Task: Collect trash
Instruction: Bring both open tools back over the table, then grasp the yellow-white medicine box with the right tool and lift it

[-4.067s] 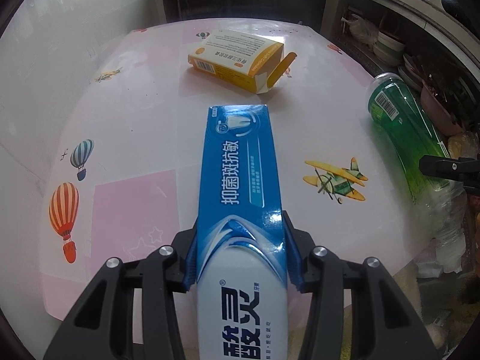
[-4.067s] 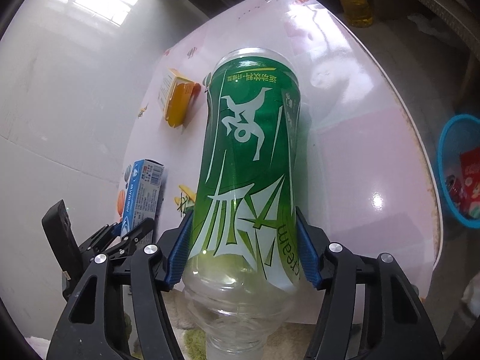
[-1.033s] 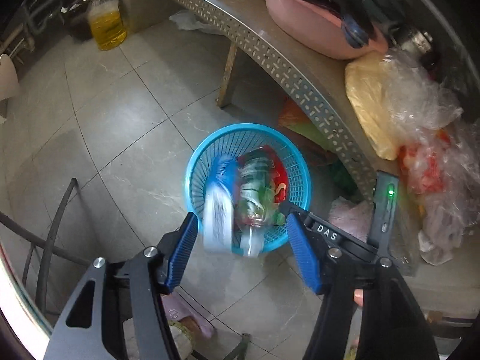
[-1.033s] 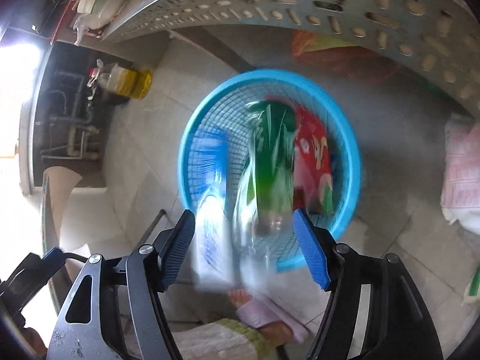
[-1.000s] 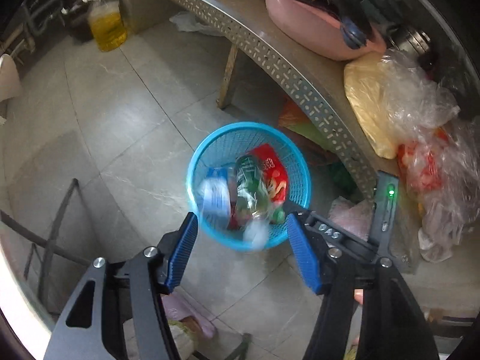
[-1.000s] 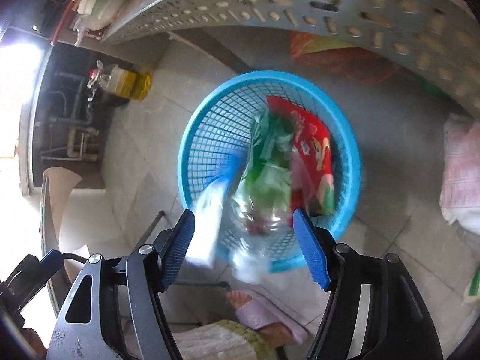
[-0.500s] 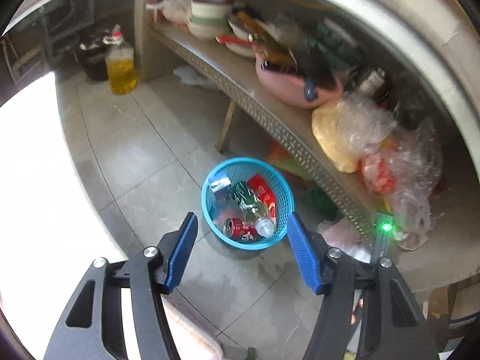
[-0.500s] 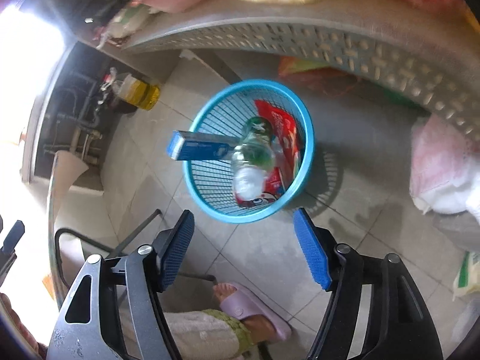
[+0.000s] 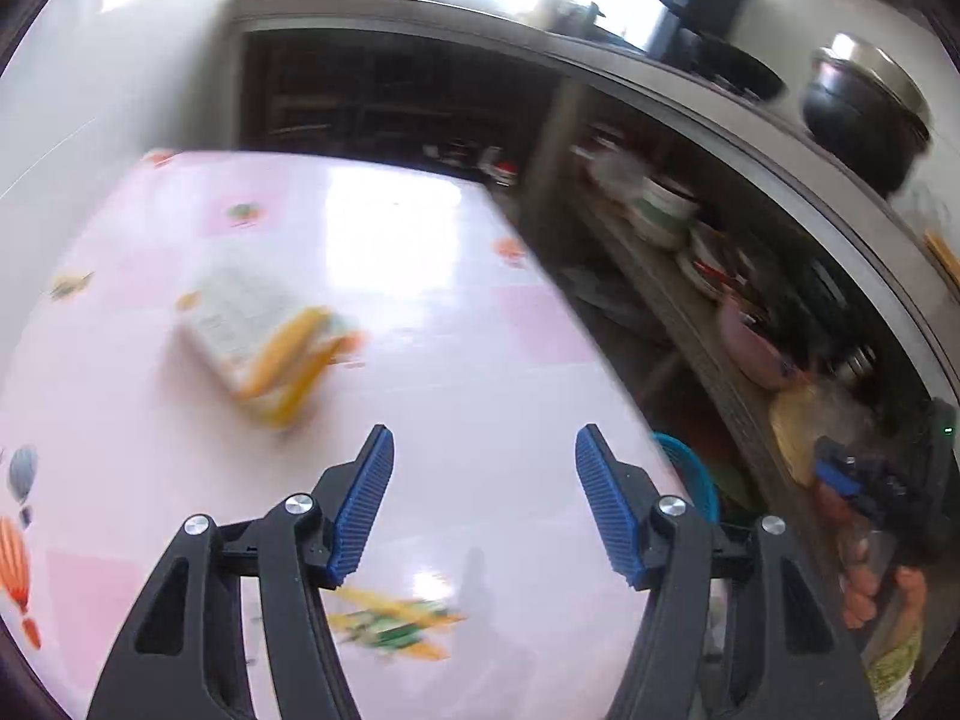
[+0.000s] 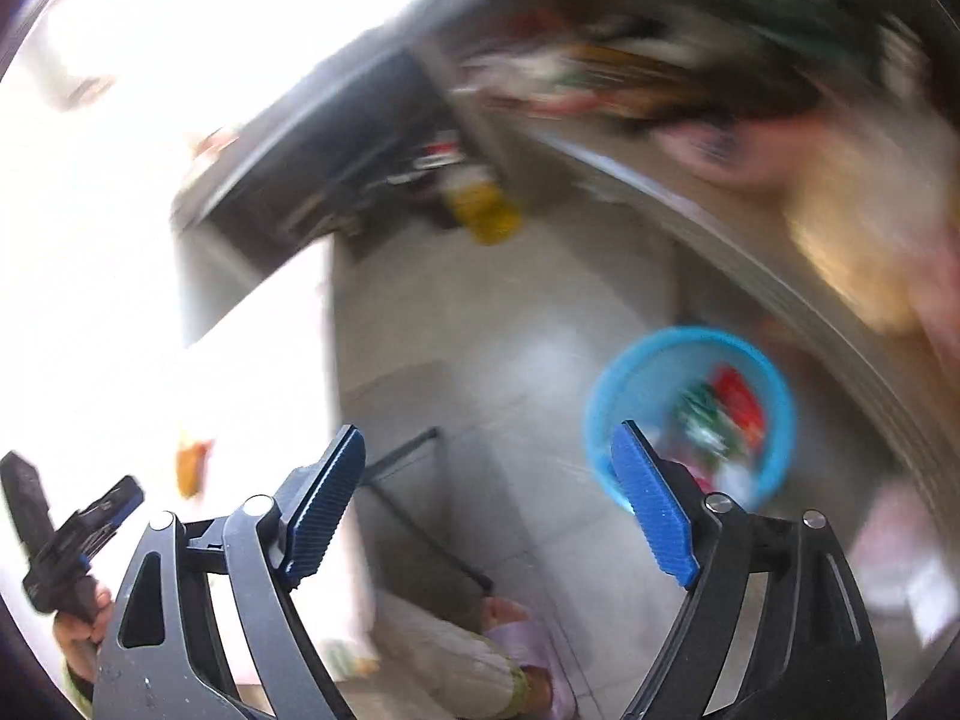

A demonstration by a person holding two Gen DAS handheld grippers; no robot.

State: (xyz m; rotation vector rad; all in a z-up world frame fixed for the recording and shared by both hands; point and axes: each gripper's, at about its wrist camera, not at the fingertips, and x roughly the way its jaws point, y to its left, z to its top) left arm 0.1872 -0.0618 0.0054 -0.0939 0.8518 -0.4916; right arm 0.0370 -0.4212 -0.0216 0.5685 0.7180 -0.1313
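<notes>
Tools empty: left tool (image 9: 483, 504) gaped over the tabletop (image 9: 456, 372); right tool (image 10: 486, 510), jaws just widening, hung above the blue basket (image 10: 774, 396). Remaining yellow box (image 9: 264, 330) lay ahead; a centred, square approach seemed best.

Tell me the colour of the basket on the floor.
The basket is light blue, clearest in the right wrist view, though blurred.

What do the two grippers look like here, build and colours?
Both match: the left gripper and right gripper have black angular frames with cut-outs, silver pivot screws, and fingers faced with ribbed blue pads. A small green light glows on the right one. No cables visible.
</notes>
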